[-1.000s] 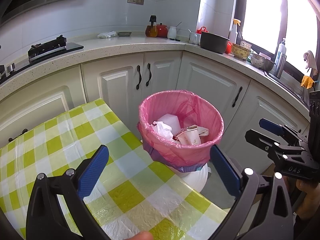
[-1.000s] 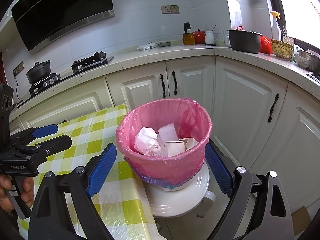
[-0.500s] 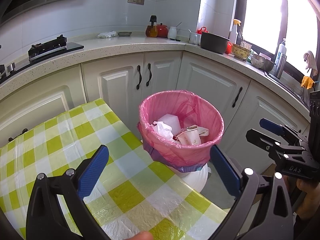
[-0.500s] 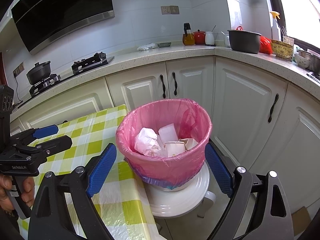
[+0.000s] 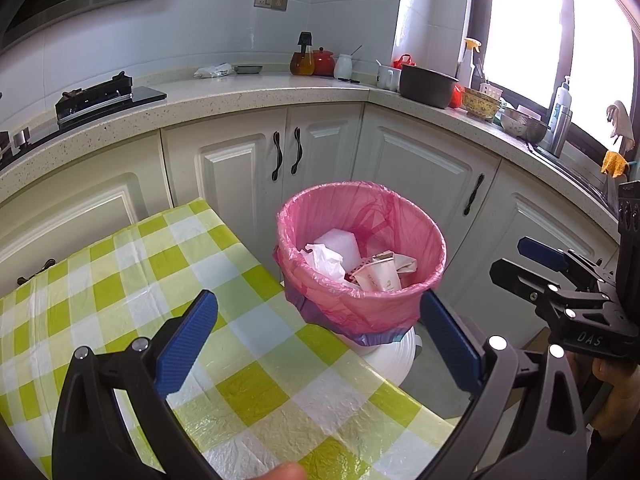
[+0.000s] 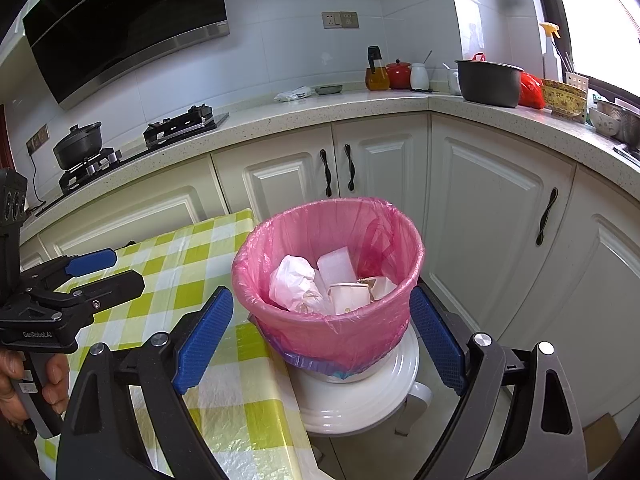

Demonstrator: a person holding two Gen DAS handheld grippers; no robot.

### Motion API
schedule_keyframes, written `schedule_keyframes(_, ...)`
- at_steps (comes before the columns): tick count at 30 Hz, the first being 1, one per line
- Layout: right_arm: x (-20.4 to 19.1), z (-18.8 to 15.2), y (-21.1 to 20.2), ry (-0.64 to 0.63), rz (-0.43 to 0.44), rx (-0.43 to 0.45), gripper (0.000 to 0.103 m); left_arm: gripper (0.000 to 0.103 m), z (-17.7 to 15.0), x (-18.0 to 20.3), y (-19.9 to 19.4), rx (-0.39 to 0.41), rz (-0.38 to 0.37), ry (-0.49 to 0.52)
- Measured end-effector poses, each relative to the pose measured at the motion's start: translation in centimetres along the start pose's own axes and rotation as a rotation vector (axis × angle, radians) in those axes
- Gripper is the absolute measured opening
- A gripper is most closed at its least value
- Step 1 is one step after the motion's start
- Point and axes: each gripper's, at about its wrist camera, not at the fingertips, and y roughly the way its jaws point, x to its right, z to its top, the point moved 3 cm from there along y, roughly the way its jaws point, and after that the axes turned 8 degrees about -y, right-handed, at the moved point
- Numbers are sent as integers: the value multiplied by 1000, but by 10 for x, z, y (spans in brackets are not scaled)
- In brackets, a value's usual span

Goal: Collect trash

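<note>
The trash bin [image 6: 332, 280], lined with a pink bag [image 5: 360, 304], stands on a white stool [image 6: 356, 396] just beside the corner of a table [image 5: 120, 280] covered in a green and white checked cloth. Inside the bin lie crumpled white paper [image 6: 292, 284], a white foam block [image 6: 336, 266] and a paper cup [image 5: 378, 278]; something reddish shows beside the cup, too small to tell what it is.

The left gripper [image 5: 318, 340] hangs over the table edge with its blue pads wide apart and nothing between them. The right gripper [image 6: 322, 334] has its jaws spread wide too, holding nothing; the bin sits ahead of it, filling the gap in view. A hand [image 6: 24, 388] grips the left tool's handle.

White cabinets [image 6: 480, 200] close in behind and to the right of the bin. The counter [image 5: 260, 92] above carries a gas stove [image 6: 180, 124], a black pot [image 6: 78, 148], a grey pot [image 6: 488, 82], a red jar [image 5: 323, 62] and bowls near the window
</note>
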Motion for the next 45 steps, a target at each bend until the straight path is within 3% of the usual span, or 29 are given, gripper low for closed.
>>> schedule_keyframes(45,0,-1,1,3,4,-2,85,98,0,3,2,1,-1,4)
